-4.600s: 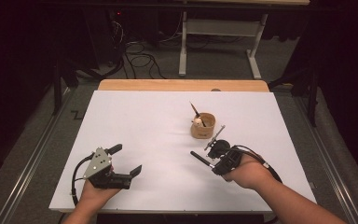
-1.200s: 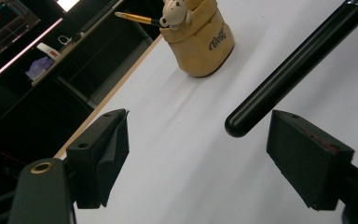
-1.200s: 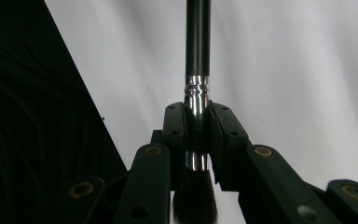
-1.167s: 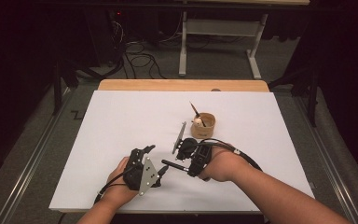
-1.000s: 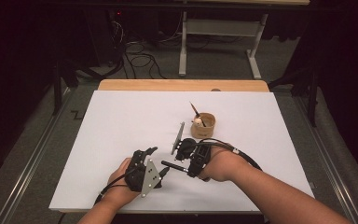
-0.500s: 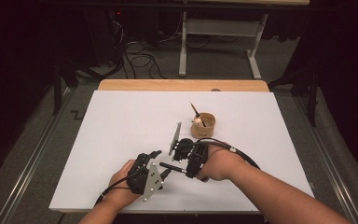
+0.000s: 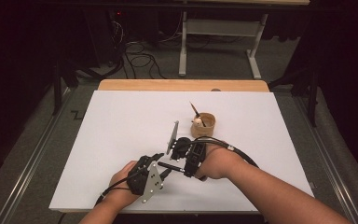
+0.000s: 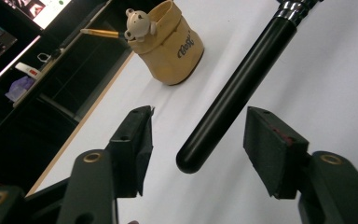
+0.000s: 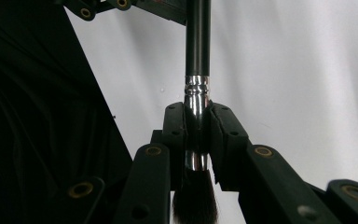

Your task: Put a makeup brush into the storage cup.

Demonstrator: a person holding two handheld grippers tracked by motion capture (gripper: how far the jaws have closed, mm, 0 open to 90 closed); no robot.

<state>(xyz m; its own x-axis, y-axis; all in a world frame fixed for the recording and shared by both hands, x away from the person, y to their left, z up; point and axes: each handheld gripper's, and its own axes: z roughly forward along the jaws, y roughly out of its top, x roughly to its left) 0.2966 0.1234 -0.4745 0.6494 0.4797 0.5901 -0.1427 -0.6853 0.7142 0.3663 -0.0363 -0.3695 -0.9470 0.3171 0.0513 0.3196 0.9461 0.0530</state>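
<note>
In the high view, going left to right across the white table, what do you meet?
Left claw → black brush handle → right claw → tan cup with bear figure.

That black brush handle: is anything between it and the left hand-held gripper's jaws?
Nothing visible. The brush handle already lies in the gap of the left hand-held gripper, whose jaws have just been closing but do not touch it.

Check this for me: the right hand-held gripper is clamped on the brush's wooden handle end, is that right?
Not quite. The right hand-held gripper is clamped on the brush at its silver metal ferrule, just above the bristles, not the handle end. The right gripper view shows it.
</note>
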